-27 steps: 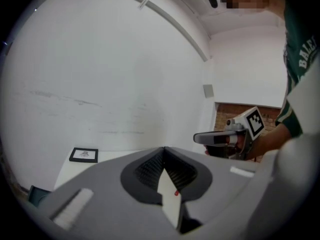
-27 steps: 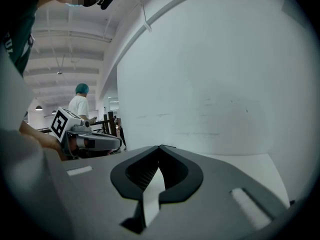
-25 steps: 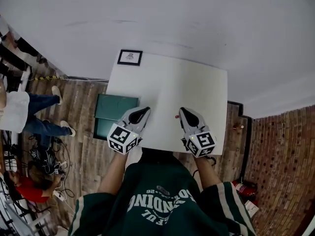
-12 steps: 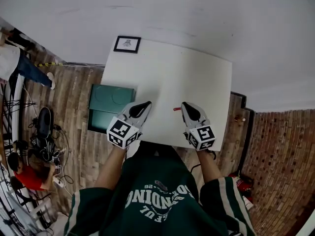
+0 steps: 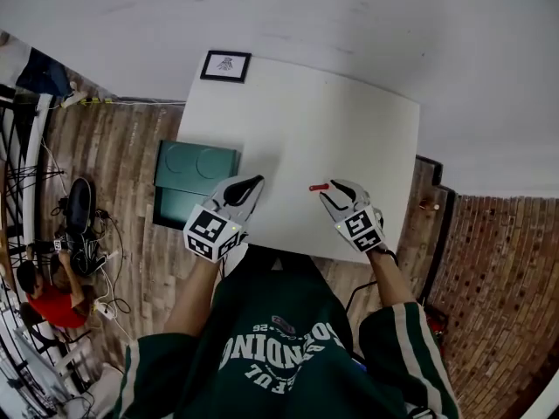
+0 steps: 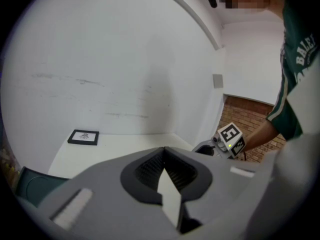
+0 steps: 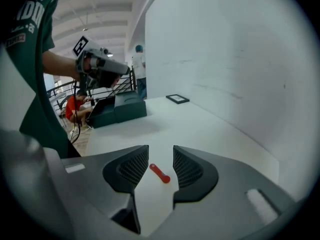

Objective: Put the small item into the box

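A small red item [image 5: 319, 187] lies on the white table [image 5: 297, 129] near its front edge. My right gripper [image 5: 339, 190] points at it. In the right gripper view the red item [image 7: 160, 173] lies flat between the two jaws of the right gripper [image 7: 161, 158], which are opening, and neither pad touches it. A dark green box [image 5: 194, 186] stands off the table's left edge, seen as a dark box [image 7: 120, 109] in the right gripper view. My left gripper [image 5: 251, 182] hovers over the front left of the table with its jaws [image 6: 164, 151] shut and nothing in them.
A small black picture frame [image 5: 225, 65] lies at the table's far left corner. A white wall runs behind the table and a brick wall stands to the right. People and cables [image 5: 52, 269] are on the wooden floor to the left.
My right gripper has swung its tip left, so the red item now sits at its jaws instead of beside them. The left gripper has barely moved.
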The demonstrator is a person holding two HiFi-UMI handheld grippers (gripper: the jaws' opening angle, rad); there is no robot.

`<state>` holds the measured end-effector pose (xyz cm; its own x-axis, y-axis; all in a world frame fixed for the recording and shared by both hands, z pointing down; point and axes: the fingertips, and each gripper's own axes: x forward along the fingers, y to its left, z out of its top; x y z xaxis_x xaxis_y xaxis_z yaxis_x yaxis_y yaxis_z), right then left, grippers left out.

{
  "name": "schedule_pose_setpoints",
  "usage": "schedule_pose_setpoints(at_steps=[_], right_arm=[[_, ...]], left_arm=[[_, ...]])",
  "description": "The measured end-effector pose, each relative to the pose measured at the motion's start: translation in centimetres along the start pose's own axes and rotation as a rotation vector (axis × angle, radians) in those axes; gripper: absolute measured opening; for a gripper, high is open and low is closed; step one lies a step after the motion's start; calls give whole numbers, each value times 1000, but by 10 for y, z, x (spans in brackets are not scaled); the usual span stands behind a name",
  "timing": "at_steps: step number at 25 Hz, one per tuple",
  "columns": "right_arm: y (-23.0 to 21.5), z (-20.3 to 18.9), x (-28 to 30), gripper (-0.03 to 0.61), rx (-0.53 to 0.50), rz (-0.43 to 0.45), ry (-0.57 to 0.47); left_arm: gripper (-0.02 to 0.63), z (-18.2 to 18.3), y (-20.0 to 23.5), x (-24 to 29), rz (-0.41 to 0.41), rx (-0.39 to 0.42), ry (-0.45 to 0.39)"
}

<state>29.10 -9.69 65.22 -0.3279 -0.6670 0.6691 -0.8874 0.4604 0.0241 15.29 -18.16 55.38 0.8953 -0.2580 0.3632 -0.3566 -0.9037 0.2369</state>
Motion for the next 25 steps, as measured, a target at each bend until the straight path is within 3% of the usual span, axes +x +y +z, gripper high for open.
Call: schedule_pose_setpoints(at_steps=[5,11,25], right_arm=[[-1,-41,27,129,-131,120,157],[-5,-75,48,129,-150,196,260],[-10,-95,64,126,-170,269,310]], left_arm=[[51,-7,9,-9,55,-23,6],[51,-12,14,-21,122,-50,6],[51,-26,9,-31,216,-96,7]])
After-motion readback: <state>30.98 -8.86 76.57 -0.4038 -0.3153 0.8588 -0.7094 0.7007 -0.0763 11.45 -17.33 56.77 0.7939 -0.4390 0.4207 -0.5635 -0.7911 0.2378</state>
